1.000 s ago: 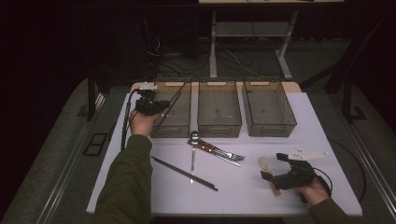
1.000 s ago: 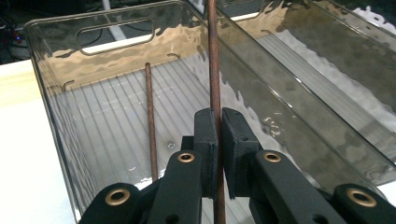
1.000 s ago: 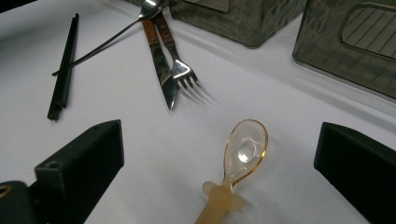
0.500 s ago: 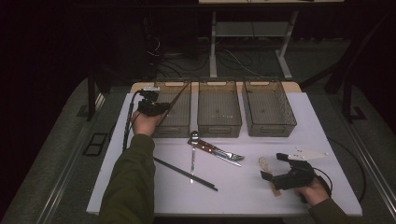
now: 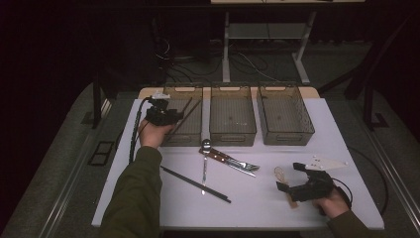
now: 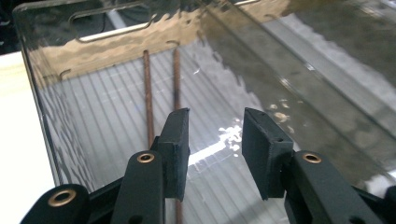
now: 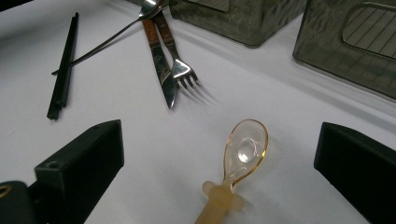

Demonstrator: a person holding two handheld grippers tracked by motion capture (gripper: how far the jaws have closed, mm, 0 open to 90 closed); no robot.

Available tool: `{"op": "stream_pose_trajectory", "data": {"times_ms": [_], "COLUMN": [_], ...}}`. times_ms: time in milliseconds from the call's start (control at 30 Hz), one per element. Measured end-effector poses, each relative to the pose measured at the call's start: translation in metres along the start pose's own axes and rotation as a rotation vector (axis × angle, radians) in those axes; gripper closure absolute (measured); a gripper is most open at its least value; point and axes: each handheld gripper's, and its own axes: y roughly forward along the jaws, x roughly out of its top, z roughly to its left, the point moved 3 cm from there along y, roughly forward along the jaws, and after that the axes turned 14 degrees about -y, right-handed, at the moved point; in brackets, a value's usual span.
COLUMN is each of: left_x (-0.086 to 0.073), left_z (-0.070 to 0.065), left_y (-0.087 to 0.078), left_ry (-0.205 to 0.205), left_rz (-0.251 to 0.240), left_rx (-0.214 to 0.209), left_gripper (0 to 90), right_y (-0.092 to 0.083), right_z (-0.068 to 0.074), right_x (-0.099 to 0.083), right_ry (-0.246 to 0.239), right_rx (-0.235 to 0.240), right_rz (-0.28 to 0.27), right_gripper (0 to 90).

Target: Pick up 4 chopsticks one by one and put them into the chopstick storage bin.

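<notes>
While the left gripper (image 6: 215,140) is hovering over the left bin (image 5: 195,91), jaws just parting and empty above two brown chopsticks (image 6: 148,93), the right gripper (image 7: 219,163), spread wide, is straddling the amber spoon (image 7: 243,151), handle pointing back toward it

Person's forearms entered at the lower left and lower right of the high view, both in olive-green sleeves. Left tool (image 5: 171,117): black body, dark cable trailing, pale plate on top. Right tool (image 5: 293,179): black body, looped cable. Jaws were matte black, flat-padded, with brass-ringed pivot holes.
</notes>
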Motion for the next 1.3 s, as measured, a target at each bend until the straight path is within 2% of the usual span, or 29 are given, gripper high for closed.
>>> {"op": "stream_pose_trajectory", "data": {"times_ms": [167, 367, 467, 500, 567, 600, 700, 733, 833, 933, 1033, 1067, 1233, 1300], "left_x": [-0.004, -0.017, -0.023, -0.025, -0.027, -0.033, -0.039, -0.046, -0.054, -0.069, -0.075, -0.081, -0.096, -0.109], "left_z": [-0.005, -0.016, -0.023, -0.025, -0.028, -0.033, -0.038, -0.044, -0.049, -0.058, -0.062, -0.066, -0.077, -0.086], "left_y": [-0.012, -0.033, -0.039, -0.042, -0.043, -0.047, -0.049, -0.052, -0.053, -0.054, -0.055, -0.056, -0.059, -0.062], "left_ry": [0.02, 0.067, 0.068, 0.082, 0.091, 0.1, 0.109, 0.117, 0.123, 0.134, 0.15, 0.168, 0.199, 0.229], "left_rz": [0.012, 0.026, 0.032, 0.037, 0.037, 0.044, 0.05, 0.049, 0.056, 0.067, 0.079, 0.087, 0.099, 0.107], "left_rx": [-0.03, -0.065, -0.094, -0.101, -0.104, -0.124, -0.136, -0.162, -0.174, -0.194, -0.196, -0.206, -0.228, -0.247], "left_gripper": [51.5, 44.5, 40.7, 39.4, 38.1, 37.4, 36.0, 35.9, 35.8, 36.6, 39.7, 41.5, 56.5, 63.2], "right_y": [0.001, 0.001, 0.001, 0.001, 0.001, 0.001, 0.001, 0.001, 0.001, 0.001, 0.001, 0.001, 0.001, 0.001], "right_z": [0.0, 0.0, 0.0, 0.0, 0.0, 0.0, 0.0, 0.0, 0.001, 0.001, 0.0, 0.0, 0.0, 0.0], "right_x": [0.0, 0.0, 0.0, -0.001, -0.001, -0.001, -0.001, -0.001, -0.001, -0.001, -0.001, -0.001, -0.001, -0.001], "right_ry": [-0.003, -0.002, -0.002, -0.003, -0.002, -0.001, 0.0, 0.0, 0.003, 0.0, 0.0, 0.0, -0.002, -0.003], "right_rx": [-0.002, -0.003, -0.004, -0.003, -0.003, -0.003, -0.004, -0.005, -0.005, -0.002, -0.005, -0.006, -0.005, -0.005], "right_rz": [0.003, 0.005, 0.007, 0.008, 0.008, 0.009, 0.008, 0.008, 0.009, 0.01, 0.008, 0.007, 0.007, 0.008], "right_gripper": [1.3, 1.3, 1.3, 1.3, 1.3, 1.3, 1.3, 1.3, 1.3, 1.3, 1.3, 1.3, 1.3, 1.3]}}
